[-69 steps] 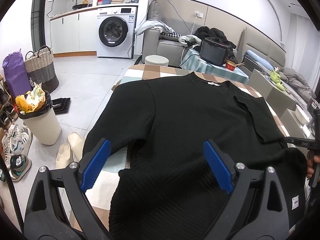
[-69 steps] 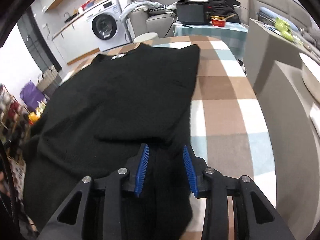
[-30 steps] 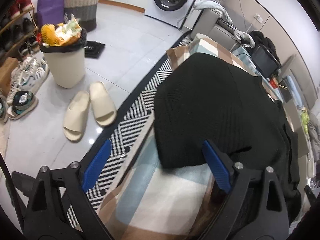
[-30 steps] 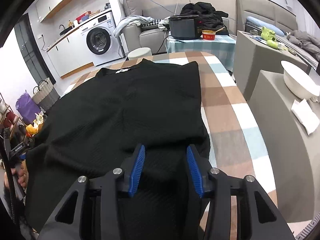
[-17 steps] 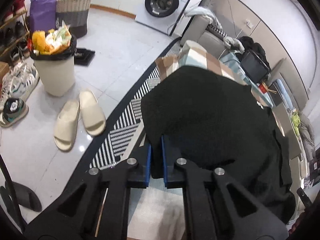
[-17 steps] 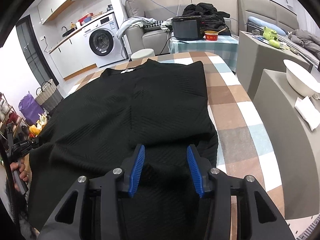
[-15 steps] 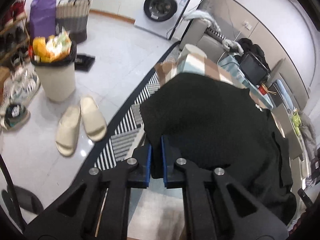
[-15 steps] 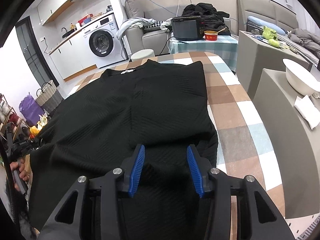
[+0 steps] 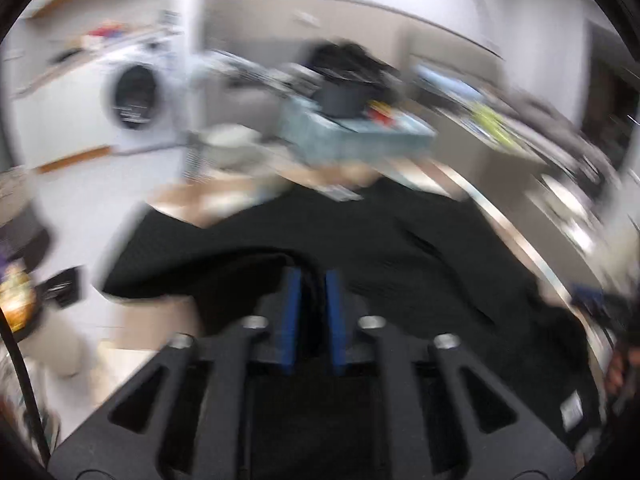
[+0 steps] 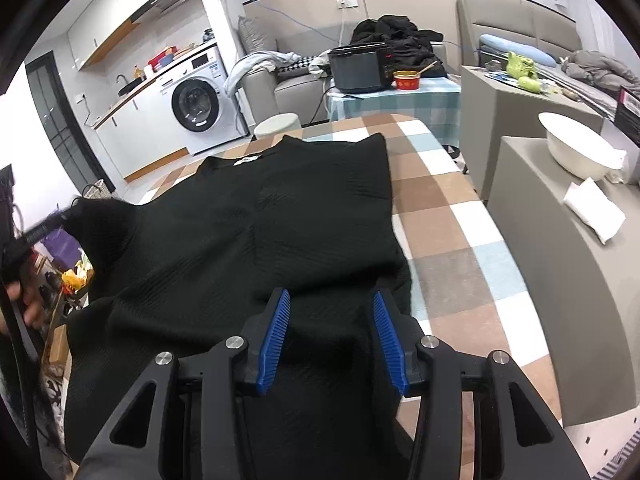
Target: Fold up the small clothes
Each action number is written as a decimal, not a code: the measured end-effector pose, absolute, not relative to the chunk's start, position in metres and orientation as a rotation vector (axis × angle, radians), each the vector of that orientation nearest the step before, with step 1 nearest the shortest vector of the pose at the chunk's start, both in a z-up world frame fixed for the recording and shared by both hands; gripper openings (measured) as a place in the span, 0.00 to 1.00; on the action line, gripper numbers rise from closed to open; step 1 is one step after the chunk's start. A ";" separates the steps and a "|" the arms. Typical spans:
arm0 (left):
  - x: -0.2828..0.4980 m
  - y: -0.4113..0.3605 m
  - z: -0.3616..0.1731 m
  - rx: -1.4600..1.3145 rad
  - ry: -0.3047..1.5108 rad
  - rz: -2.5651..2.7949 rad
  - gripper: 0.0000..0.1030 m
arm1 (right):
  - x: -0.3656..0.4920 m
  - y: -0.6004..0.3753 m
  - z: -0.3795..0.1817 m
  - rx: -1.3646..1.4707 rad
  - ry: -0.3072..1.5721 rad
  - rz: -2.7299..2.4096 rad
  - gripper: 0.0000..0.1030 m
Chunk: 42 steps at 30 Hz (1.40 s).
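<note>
A black knit sweater (image 10: 280,220) lies spread on the checked table (image 10: 452,216), collar at the far end. In the blurred left wrist view my left gripper (image 9: 312,276) has a bunch of the black sweater (image 9: 400,248) pinched between its blue pads, and its jaws are opening slightly. The right wrist view shows that left gripper (image 10: 60,216) at the far left, holding the sweater's left sleeve lifted off the table. My right gripper (image 10: 332,312) stands open over the sweater's near right part, pads apart with flat cloth below them.
A grey cabinet with a white bowl (image 10: 576,152) stands right of the table. Behind the table are a side table with a black cooker (image 10: 360,68), a sofa and a washing machine (image 10: 196,112). A full bin (image 10: 76,276) is on the floor at left.
My left gripper closed on the sweater's left edge, then swung up and in over the table with the cloth, rolling as it went. The right gripper stayed almost still.
</note>
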<state>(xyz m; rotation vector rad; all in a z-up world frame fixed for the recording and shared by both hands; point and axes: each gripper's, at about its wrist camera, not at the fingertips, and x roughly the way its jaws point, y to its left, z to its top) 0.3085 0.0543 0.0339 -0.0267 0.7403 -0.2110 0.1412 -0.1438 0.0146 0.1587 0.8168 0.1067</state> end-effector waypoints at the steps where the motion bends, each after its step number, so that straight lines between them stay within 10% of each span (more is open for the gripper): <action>1: 0.312 0.038 0.021 -0.007 0.782 -0.244 0.51 | 0.141 -0.145 0.013 0.164 0.822 0.101 0.45; 10: 0.273 0.069 -0.008 -0.101 0.779 -0.149 0.68 | 0.139 -0.153 0.006 0.189 0.829 0.081 0.47; 39: 0.263 0.170 -0.080 -0.147 0.936 0.169 0.68 | 0.176 -0.151 -0.001 0.172 0.866 0.096 0.55; 42: 0.269 0.165 -0.081 -0.113 0.932 0.165 0.53 | 0.176 -0.146 0.000 0.160 0.863 0.113 0.55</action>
